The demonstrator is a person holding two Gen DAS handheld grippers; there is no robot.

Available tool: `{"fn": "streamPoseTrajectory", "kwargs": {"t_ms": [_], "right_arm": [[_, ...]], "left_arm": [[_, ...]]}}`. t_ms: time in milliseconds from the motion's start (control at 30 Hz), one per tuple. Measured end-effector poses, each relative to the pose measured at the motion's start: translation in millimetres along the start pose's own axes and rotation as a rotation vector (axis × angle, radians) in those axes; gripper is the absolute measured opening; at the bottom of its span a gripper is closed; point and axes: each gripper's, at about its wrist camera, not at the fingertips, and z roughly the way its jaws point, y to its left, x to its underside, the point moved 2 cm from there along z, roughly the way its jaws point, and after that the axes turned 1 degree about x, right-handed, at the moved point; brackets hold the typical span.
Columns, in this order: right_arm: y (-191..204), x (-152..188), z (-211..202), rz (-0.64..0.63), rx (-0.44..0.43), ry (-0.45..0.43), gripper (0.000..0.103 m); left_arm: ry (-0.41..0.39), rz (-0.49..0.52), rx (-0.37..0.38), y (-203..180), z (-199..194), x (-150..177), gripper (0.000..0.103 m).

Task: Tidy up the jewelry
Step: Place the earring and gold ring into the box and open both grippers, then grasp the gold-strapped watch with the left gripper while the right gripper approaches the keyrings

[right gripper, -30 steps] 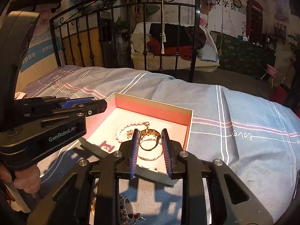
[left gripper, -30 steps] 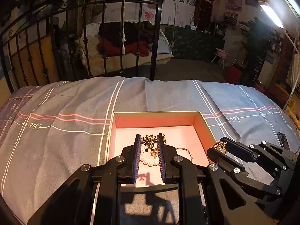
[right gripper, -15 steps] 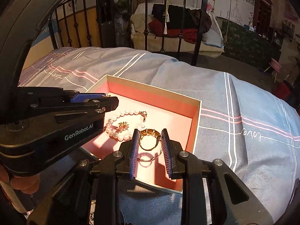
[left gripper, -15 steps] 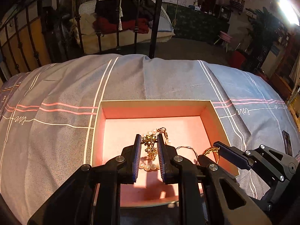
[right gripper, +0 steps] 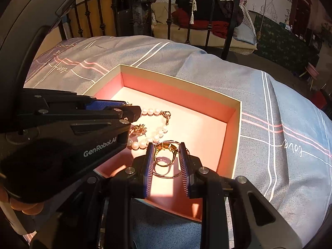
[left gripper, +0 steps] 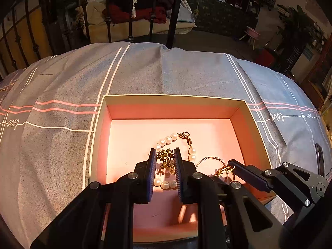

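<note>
Bedspread box (left gripper: 255,122): jewelry between tongs.

Room dim, corners near black. Warm orange light falls from above and behind, pooling bright on pink box floor (left gripper: 132,137), almost blown out in right wrist view. Hard finger shadows cast on floor nearest cameras. Bedspread (left gripper: 62,87) lit softer, bluish toward right. Heavy fisheye bend at edges; railing (right gripper: 230,31) curves. Focus mostly sharp, far background grainy.
</note>
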Motion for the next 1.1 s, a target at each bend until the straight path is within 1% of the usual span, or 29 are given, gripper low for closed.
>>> {"fn": "streamPoseTrajectory", "kwargs": {"t_ms": [333, 433, 467, 500, 667, 700, 767, 833, 900, 967, 1033, 1100], "right_arm": [[1, 1, -2, 0.003, 0.0, -0.005, 0.026], [1, 1, -4, 0.004, 0.0, -0.007, 0.026], [1, 1, -5, 0.004, 0.0, -0.011, 0.026], [2, 0, -7, 0.005, 0.001, -0.014, 0.027], [5, 0, -17, 0.0, 0.021, -0.032, 0.045], [5, 1, -20, 0.0, 0.029, -0.038, 0.053], [6, 5, -30, 0.002, 0.04, -0.054, 0.056], [4, 15, -43, 0.013, 0.05, -0.077, 0.064], [-1, 30, -59, 0.033, 0.072, -0.104, 0.065], [-8, 51, -71, 0.079, 0.088, -0.119, 0.065], [-17, 74, -83, 0.138, 0.098, -0.139, 0.065], [-25, 96, -88, 0.191, 0.108, -0.132, 0.065]], "left_arm": [[-0.013, 0.015, -0.006, -3, -2, 1, 0.017], [-0.027, 0.014, -0.011, -2, -7, 1, 0.026], [-0.03, 0.014, -0.013, -2, -9, 1, 0.033], [-0.037, 0.014, -0.016, -2, -11, 1, 0.037], [-0.068, 0.006, -0.013, 1, -26, 0, 0.05], [-0.074, 0.001, -0.007, 2, -30, 1, 0.053], [-0.092, -0.01, 0.006, 3, -41, 4, 0.057], [-0.114, -0.016, 0.027, 5, -55, 13, 0.06], [-0.134, -0.014, 0.053, 6, -70, 30, 0.064], [-0.148, -0.008, 0.073, 5, -82, 52, 0.066], [-0.139, -0.003, 0.093, 2, -88, 77, 0.067], [-0.111, 0.01, 0.117, -5, -88, 102, 0.067]]}}
